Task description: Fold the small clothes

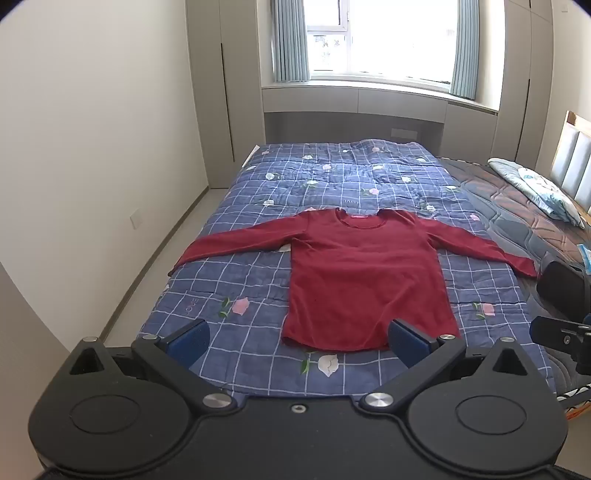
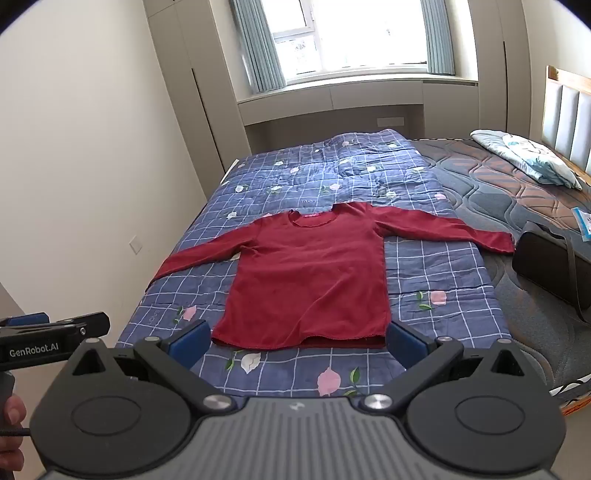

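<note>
One red long-sleeved shirt (image 1: 365, 280) lies spread flat, with two sleeves out to the sides. One blue checked floral quilt (image 1: 332, 177) covers part of one bare quilted mattress (image 2: 491, 192). One folded pillow (image 2: 528, 157) sits by one padded headboard (image 2: 565, 107). One black bag (image 2: 554, 266) rests on the mattress edge. One window (image 1: 369, 33) with two grey-blue curtains, one each side. Two grippers: the left gripper (image 1: 297, 341) and the right gripper (image 2: 297, 341), each with two blue-padded fingers spread wide
</note>
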The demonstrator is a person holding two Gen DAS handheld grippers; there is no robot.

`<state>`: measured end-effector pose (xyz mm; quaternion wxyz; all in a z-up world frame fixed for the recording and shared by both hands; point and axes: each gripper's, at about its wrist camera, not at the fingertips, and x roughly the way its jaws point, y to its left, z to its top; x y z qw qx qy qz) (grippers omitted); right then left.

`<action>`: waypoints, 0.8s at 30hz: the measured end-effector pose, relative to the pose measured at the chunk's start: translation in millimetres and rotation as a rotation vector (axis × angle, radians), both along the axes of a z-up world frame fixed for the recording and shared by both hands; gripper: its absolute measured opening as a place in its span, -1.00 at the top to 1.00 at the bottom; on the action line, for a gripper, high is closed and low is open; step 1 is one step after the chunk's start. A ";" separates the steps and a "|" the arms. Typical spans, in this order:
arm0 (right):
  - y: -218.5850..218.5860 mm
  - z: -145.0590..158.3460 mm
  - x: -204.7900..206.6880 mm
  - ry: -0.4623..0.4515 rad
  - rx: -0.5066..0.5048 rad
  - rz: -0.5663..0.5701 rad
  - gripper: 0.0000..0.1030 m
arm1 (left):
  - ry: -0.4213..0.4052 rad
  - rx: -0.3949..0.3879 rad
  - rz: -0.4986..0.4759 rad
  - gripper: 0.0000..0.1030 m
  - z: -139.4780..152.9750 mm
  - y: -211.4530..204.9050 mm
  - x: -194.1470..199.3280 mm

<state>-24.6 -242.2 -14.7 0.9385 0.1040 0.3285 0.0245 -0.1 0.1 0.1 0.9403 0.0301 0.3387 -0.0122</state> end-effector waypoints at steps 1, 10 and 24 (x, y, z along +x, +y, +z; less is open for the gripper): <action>-0.2 -0.2 0.0 0.000 0.001 0.000 -1.00 | 0.000 -0.001 0.000 -0.99 0.0 0.0 0.0; -2.1 -1.2 0.4 0.003 0.006 0.001 -1.00 | 0.002 0.000 0.001 -0.99 0.0 0.0 0.1; -2.0 0.5 0.9 0.006 0.008 0.002 -1.00 | 0.004 0.004 0.002 -0.99 0.1 0.0 0.0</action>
